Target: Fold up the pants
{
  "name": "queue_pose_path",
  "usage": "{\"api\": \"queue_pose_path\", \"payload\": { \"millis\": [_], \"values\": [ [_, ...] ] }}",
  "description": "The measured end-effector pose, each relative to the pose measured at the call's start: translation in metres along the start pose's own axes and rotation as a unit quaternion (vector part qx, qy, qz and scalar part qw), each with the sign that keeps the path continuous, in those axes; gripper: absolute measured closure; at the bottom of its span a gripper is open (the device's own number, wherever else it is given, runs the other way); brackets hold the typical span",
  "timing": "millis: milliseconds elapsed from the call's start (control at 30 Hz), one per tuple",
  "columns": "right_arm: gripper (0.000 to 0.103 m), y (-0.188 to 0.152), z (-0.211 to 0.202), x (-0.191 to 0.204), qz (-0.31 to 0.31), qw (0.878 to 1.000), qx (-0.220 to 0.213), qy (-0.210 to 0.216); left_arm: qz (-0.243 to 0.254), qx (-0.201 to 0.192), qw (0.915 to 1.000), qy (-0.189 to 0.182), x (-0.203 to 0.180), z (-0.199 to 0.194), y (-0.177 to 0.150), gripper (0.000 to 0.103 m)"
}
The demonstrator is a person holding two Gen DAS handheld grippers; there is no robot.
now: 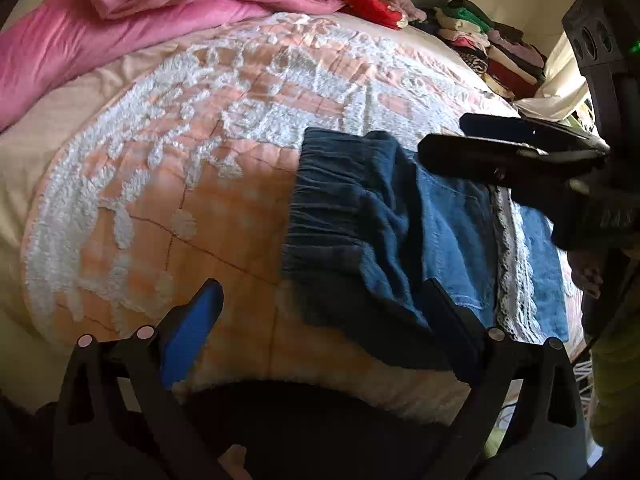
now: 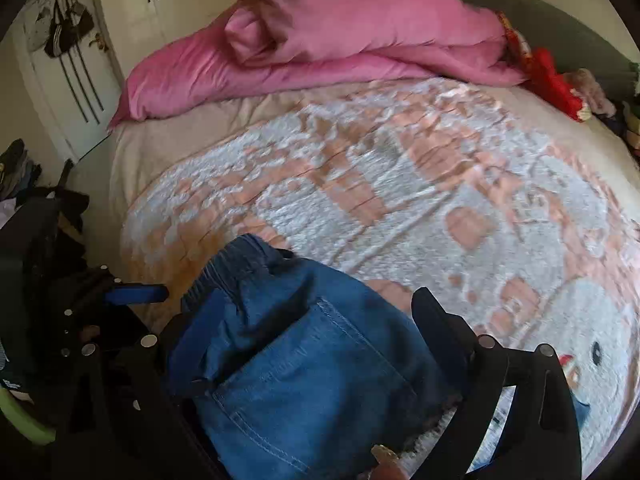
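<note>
Blue denim pants (image 1: pixel 384 216) with an elastic waistband lie folded on the peach and white bedspread (image 1: pixel 180 152). My left gripper (image 1: pixel 320 312) is open, its right finger (image 1: pixel 448 320) lying on the pants' near edge, its blue-padded left finger (image 1: pixel 192 328) over bare bedspread. My right gripper (image 1: pixel 472 140) appears in the left wrist view above the pants, jaws nearly together there. In the right wrist view the pants (image 2: pixel 304 360) fill the space between the open right gripper (image 2: pixel 320 320) fingers; the left gripper (image 2: pixel 136 294) shows at the left.
A pink duvet (image 2: pixel 340 40) is heaped at the head of the bed. A red cloth (image 2: pixel 552 80) and stacked folded clothes (image 1: pixel 492 44) lie along the far right side. White lace trim (image 1: pixel 516 264) lies beside the pants. A door (image 2: pixel 72 72) stands left.
</note>
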State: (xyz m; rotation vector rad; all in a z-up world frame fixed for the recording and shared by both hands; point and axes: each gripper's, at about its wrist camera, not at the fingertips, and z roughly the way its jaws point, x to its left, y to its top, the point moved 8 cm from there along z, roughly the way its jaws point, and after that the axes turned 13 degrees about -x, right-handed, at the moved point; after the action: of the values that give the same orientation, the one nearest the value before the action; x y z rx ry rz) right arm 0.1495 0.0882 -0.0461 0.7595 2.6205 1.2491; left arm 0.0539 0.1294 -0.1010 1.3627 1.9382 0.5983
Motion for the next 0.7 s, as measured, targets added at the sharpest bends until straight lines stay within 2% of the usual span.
{"api": "queue_pose_path", "payload": {
  "millis": [33,100,167,433,533,633,667,700],
  "values": [
    [0.009,0.0,0.005,0.003,-0.001,1.0,0.006,0.008,-0.009,0.004,0.9999,-0.008,0.001,0.003,-0.001,0.016],
    [0.009,0.0,0.012,0.008,-0.005,1.0,0.012,0.017,-0.022,0.013,0.9993,-0.026,0.001,0.009,-0.003,0.043],
    [0.009,-0.001,0.021,0.016,-0.013,0.999,0.021,0.032,-0.033,0.023,0.9983,-0.041,0.0,0.014,-0.007,0.052],
    [0.01,-0.016,0.064,0.039,-0.031,0.994,0.074,0.08,-0.038,0.031,0.9976,-0.049,0.0,0.017,-0.008,0.053],
    [0.042,-0.022,0.071,0.045,-0.024,0.99,0.083,0.108,-0.041,0.032,0.9974,-0.05,0.001,0.017,-0.008,0.052],
    [0.06,-0.017,0.06,0.037,-0.005,0.991,0.064,0.119,-0.039,0.026,0.9979,-0.045,0.002,0.013,-0.007,0.044],
    [0.067,-0.015,0.054,0.033,0.007,0.99,0.056,0.126,-0.037,0.021,0.9982,-0.042,0.002,0.01,-0.006,0.037],
    [0.069,-0.012,0.046,0.029,0.019,0.99,0.046,0.133,-0.035,0.018,0.9984,-0.04,0.001,0.008,-0.004,0.032]
  ]
}}
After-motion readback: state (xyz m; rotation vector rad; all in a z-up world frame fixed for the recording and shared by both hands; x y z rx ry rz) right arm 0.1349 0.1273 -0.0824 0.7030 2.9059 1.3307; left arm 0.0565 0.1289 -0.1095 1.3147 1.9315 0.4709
